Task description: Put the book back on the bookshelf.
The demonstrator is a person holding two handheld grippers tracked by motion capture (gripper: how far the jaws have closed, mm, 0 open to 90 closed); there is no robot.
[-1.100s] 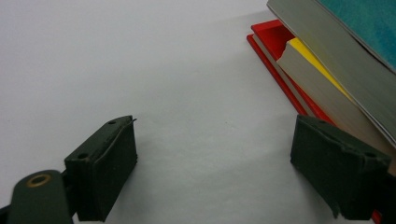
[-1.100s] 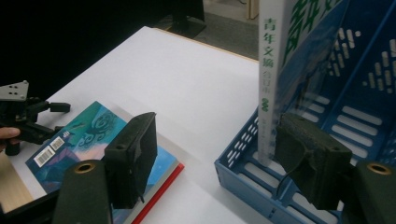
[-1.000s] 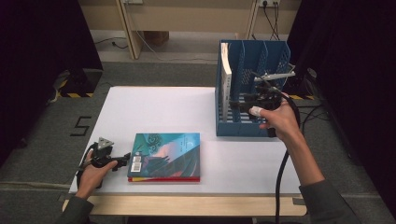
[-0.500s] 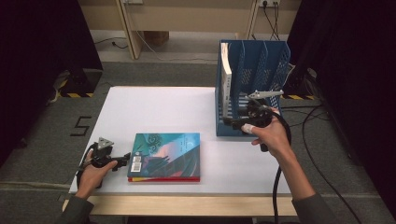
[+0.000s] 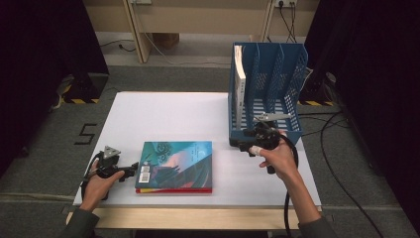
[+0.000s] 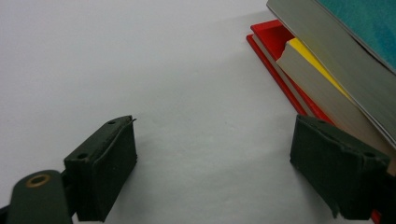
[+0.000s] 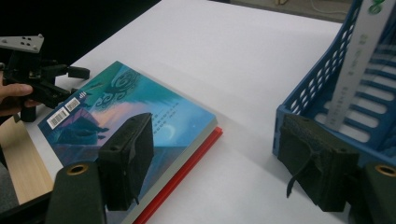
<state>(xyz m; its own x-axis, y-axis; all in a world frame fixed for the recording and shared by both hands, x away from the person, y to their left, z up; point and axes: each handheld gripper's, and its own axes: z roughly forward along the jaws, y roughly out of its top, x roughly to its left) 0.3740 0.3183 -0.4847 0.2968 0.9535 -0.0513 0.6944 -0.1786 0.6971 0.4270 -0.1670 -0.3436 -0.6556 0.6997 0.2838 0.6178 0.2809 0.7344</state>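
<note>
A teal-covered book [image 5: 176,163] lies flat on a red book [image 5: 173,190] near the front of the white table [image 5: 168,114]. My left gripper [image 5: 131,170] rests on the table at the stack's left edge, open, with nothing between its jaws. In the left gripper view, the gripper [image 6: 219,172] faces bare table, and the stack's page edges [image 6: 327,60] run past the right jaw. My right gripper [image 5: 245,142] hangs open and empty, low in front of the blue file rack [image 5: 277,94]. In the right gripper view, the gripper [image 7: 215,172] points at the teal book [image 7: 130,112].
A white book [image 5: 240,82] stands upright in the rack's leftmost slot, seen also as a white spine [image 7: 359,60] in the right gripper view. The rack's other slots hold nothing. A black cable [image 5: 287,208] trails from the right hand over the table's front edge.
My right hand has come down and toward the front left, from the rack's front wall to just above the table. The left hand and the books have stayed in place.
</note>
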